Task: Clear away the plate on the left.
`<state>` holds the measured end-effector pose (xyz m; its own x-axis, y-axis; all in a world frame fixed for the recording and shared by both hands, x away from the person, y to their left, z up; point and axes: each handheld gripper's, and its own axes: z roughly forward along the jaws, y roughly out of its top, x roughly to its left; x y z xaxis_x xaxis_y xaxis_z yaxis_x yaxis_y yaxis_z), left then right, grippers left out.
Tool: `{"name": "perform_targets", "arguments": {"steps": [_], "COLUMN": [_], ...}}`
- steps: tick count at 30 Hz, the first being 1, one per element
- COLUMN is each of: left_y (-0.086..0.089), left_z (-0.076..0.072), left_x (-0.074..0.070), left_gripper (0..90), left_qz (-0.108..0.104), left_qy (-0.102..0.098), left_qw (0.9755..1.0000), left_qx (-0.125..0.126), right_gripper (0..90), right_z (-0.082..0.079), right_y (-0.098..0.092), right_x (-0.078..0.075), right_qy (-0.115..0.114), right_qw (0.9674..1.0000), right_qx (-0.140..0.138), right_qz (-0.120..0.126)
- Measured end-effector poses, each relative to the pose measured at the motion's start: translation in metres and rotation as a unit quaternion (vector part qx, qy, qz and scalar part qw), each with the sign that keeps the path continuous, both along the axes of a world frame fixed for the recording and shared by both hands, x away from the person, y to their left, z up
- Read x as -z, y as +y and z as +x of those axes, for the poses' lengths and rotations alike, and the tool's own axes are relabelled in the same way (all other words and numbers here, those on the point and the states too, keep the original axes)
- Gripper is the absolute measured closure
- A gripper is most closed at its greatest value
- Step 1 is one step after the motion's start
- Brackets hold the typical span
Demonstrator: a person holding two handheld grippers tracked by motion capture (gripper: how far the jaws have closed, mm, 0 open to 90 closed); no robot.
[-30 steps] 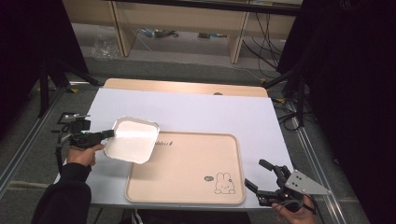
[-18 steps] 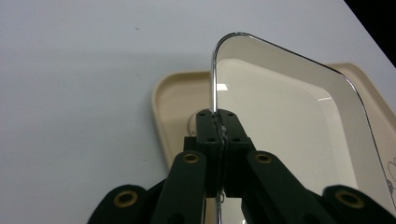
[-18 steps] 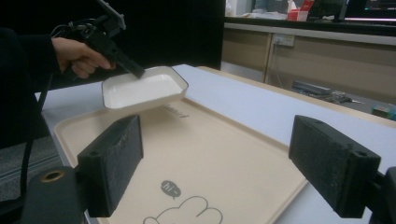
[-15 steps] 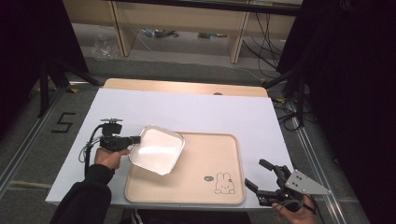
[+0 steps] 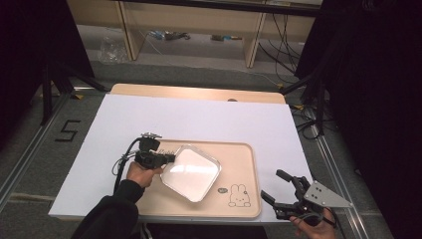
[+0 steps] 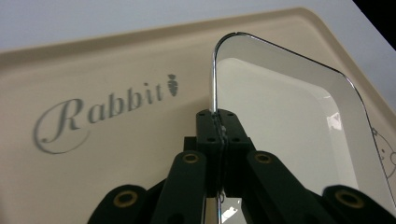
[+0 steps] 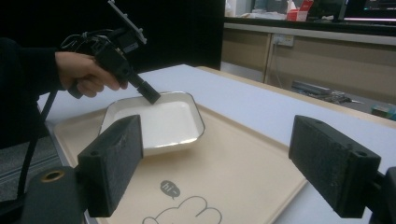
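A white square dish (image 5: 191, 172) with a thin metal rim is over the left half of a beige tray (image 5: 239, 159) that bears a rabbit drawing. My left gripper (image 5: 169, 158) is shut on the dish's left rim. In the left gripper view its jaws (image 6: 218, 116) pinch that rim edge-on, with the dish (image 6: 280, 126) to the right and the word "Rabbit" on the tray (image 6: 116, 60). My right gripper (image 5: 271, 184) is wide open off the tray's near right corner, nothing between its pads (image 7: 116, 158). From there the dish (image 7: 159, 123) looks slightly tilted.
A white sheet (image 5: 199, 119) covers the table, and a wooden strip (image 5: 199, 92) shows along its far edge. The tray's right half with the rabbit drawing (image 5: 238, 195) holds nothing. A floor mark "5" (image 5: 66, 130) lies at the left, and shelves and cables stand beyond the table.
My left gripper has carried the dish rightwards from the white sheet to above the tray. The right gripper has stayed where it was, still open.
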<state>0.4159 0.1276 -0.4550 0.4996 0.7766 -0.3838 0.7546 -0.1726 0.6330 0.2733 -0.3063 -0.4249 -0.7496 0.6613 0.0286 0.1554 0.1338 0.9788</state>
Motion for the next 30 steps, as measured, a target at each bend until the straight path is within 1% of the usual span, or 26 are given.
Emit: {"name": "perform_targets", "arguments": {"steps": [1,2,3,4,8,9,11,13,14,15,16,17,18,19,20,21,22,23,25,26,28,29,30], "left_y": [-0.003,-0.007,-0.01,-0.013,-0.021,-0.023,-0.025,-0.028,-0.029,-0.031,-0.032,-0.033,-0.034,-0.035,-0.037,-0.038,-0.04,-0.041,-0.041,-0.041,-0.036,-0.034,-0.032], "left_z": [-0.001,-0.002,-0.002,-0.003,-0.004,-0.004,-0.004,-0.005,-0.006,-0.006,-0.006,-0.007,-0.008,-0.009,-0.01,-0.012,-0.013,-0.014,-0.017,-0.018,-0.022,-0.024,-0.027], "left_x": [0.001,0.001,0.001,0.001,0.003,0.004,0.005,0.007,0.008,0.01,0.012,0.013,0.013,0.014,0.015,0.016,0.018,0.018,0.019,0.02,0.02,0.02,0.02], "left_gripper": [88.5,88.4,88.4,88.4,88.5,88.4,88.4,88.4,88.4,88.4,88.3,88.3,88.3,88.3,88.3,88.2,88.1,88.0,87.6,87.2,86.3,85.8,85.0], "left_qz": [-0.001,0.001,0.006,0.008,0.004,0.003,0.004,0.004,0.011,0.012,0.012,0.01,0.009,0.011,0.013,0.018,0.016,0.017,0.02,0.019,0.028,0.03,0.03], "left_qy": [0.003,0.002,0.002,0.001,0.0,-0.003,0.0,-0.006,-0.008,-0.006,-0.003,-0.001,-0.001,0.001,0.001,0.0,0.005,0.01,0.008,0.012,0.01,0.012,0.014], "left_qw": [1.0,1.0,0.9999,0.9999,0.9998,0.9999,0.9998,0.9999,0.9997,0.9997,0.9997,0.9998,0.9998,0.9996,0.9996,0.9993,0.9993,0.9991,0.999,0.9991,0.9989,0.9988,0.9987], "left_qx": [0.007,0.008,0.015,0.015,0.018,0.016,0.019,0.012,0.02,0.018,0.019,0.02,0.018,0.026,0.025,0.031,0.033,0.037,0.038,0.035,0.038,0.038,0.038], "right_gripper": [18.4,18.4,18.4,18.4,18.4,18.4,18.4,18.4,18.4,18.4,18.4,18.4,18.4,18.4,18.4,18.4,18.4,18.4,18.4,18.5,18.4,18.5,18.5], "right_z": [0.002,0.0,0.001,0.001,0.0,0.0,0.001,0.001,0.001,0.001,0.001,0.002,0.0,0.001,0.002,0.002,0.002,0.001,0.001,0.0,0.0,0.001,0.001], "right_y": [-0.002,0.0,0.0,0.0,-0.001,-0.002,-0.002,-0.002,-0.002,-0.002,-0.003,-0.003,-0.002,-0.003,-0.002,-0.002,-0.002,-0.002,-0.002,-0.002,-0.002,-0.001,-0.002], "right_x": [0.0,0.0,0.0,0.0,-0.001,-0.001,-0.001,-0.001,-0.001,-0.001,-0.001,-0.001,-0.001,-0.001,-0.001,-0.001,-0.001,-0.001,-0.001,-0.001,-0.001,0.0,-0.001], "right_qy": [-0.017,-0.002,-0.006,-0.009,-0.004,-0.009,-0.012,-0.013,-0.013,-0.013,-0.021,-0.025,-0.012,-0.017,-0.028,-0.028,-0.029,-0.029,-0.03,-0.02,-0.019,-0.022,-0.021], "right_qw": [0.9998,1.0,1.0,0.9999,1.0,0.9999,0.9999,0.9999,0.9999,0.9999,0.9996,0.9995,0.9998,0.9997,0.9995,0.9995,0.9995,0.9995,0.9995,0.9998,0.9998,0.9997,0.9998], "right_qx": [0.002,0.0,-0.002,-0.005,-0.004,0.004,0.003,0.003,0.003,0.003,0.006,0.008,0.003,0.005,0.009,0.008,0.007,0.009,0.009,0.002,0.006,0.002,0.006], "right_qz": [-0.01,-0.002,0.0,-0.004,-0.006,-0.01,-0.011,-0.01,-0.011,-0.011,-0.015,-0.015,-0.012,-0.014,-0.007,-0.007,-0.007,-0.006,-0.004,-0.002,-0.004,0.003,0.001]}}
